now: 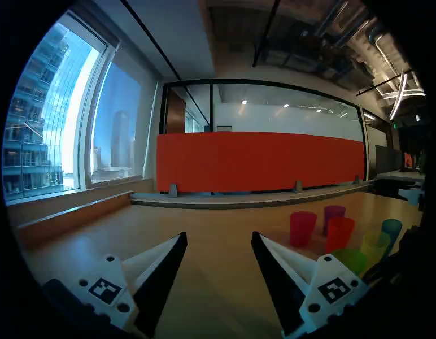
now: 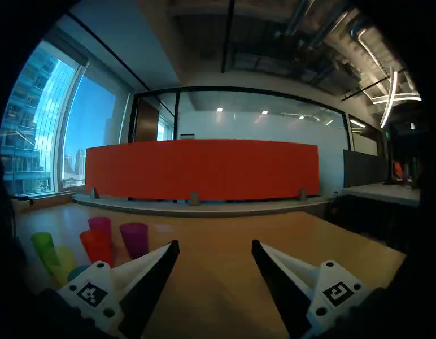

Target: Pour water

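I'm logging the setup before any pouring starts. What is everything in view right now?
Table: one, light wood, across the foreground.
Red cup, purple cup, orange cup, teal cup, yellow cup, green cup: six in all, clustered on the table.
Divider panel: one, red-orange, along the table's far edge.
Windows: large, blue daylight, at the left.
Glass wall: one, clear, behind the panel.
Left gripper: one, white and black fingers, open, holding nothing.
Right gripper: one, same colours, open, holding nothing.
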